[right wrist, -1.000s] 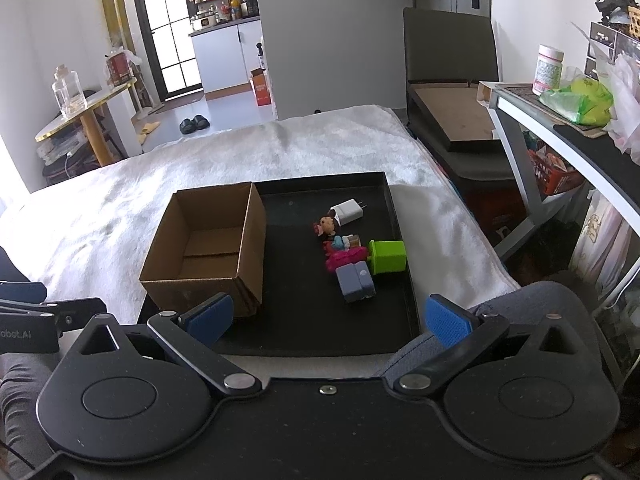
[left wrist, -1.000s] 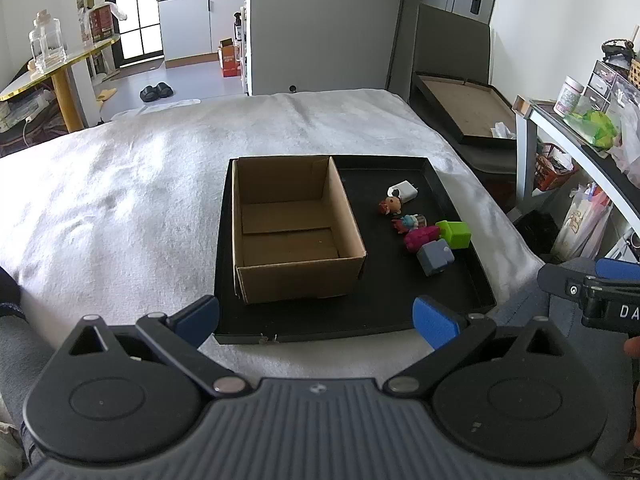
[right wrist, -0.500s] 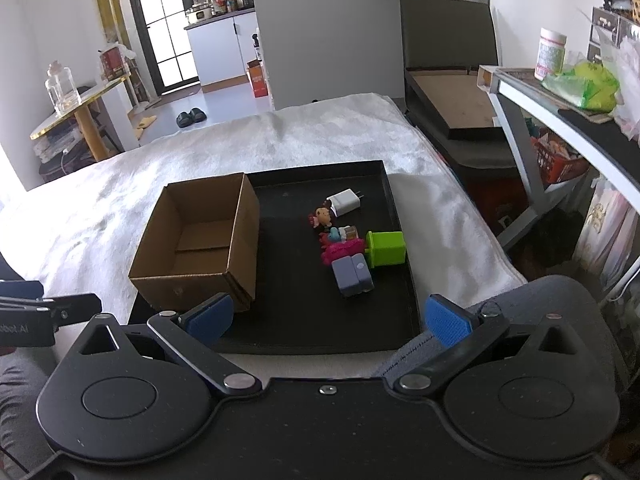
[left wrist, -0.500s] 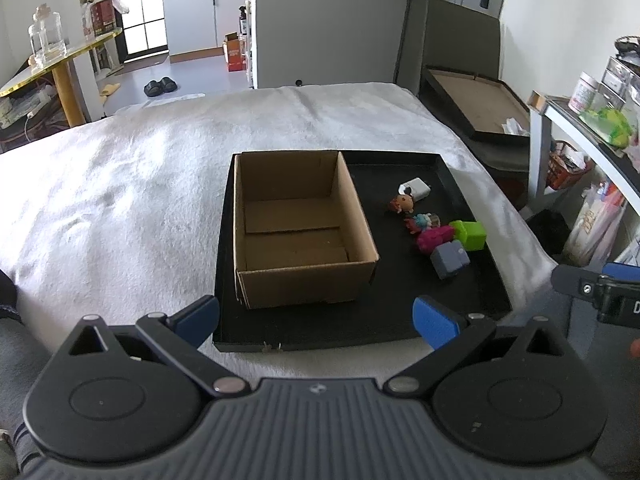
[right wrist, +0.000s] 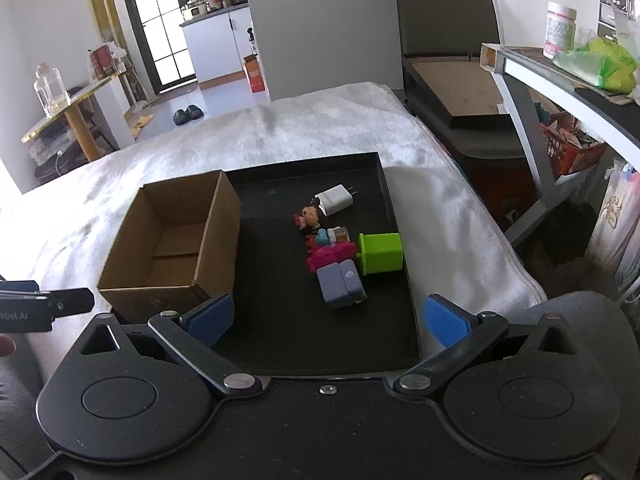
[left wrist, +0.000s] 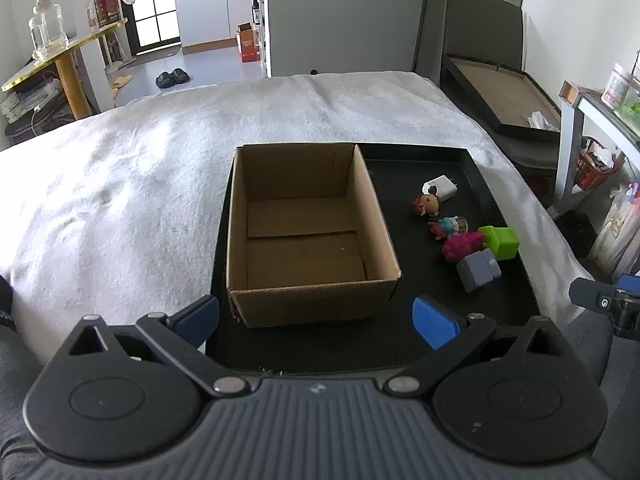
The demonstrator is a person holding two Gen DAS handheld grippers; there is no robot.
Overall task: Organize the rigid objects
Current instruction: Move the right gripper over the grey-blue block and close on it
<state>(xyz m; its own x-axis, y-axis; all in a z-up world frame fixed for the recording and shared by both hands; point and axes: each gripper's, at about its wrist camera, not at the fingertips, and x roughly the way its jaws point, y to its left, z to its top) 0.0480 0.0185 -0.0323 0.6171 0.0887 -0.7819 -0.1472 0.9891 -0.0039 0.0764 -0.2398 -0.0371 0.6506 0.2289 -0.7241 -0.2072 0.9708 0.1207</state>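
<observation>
Ahead of right gripper [right wrist: 330, 322] fingers, toys [right wrist: 340, 254]

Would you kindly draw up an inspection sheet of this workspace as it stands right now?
Surface: black rectangular tray on a white fluffy blanket.
Job's things: open brown cardboard box, empty, on the tray's left side; white wall charger, brown-haired doll figure, blue-and-red figure, magenta toy, lime green cube and grey-blue block clustered on the right.
Clutter: nothing seen on the tray.
Grippers: left gripper and right gripper open, holding nothing, short of the tray's things.
Cables: nothing seen.
Surroundings: grey shelf to the right; black slippers on the floor beyond.
</observation>
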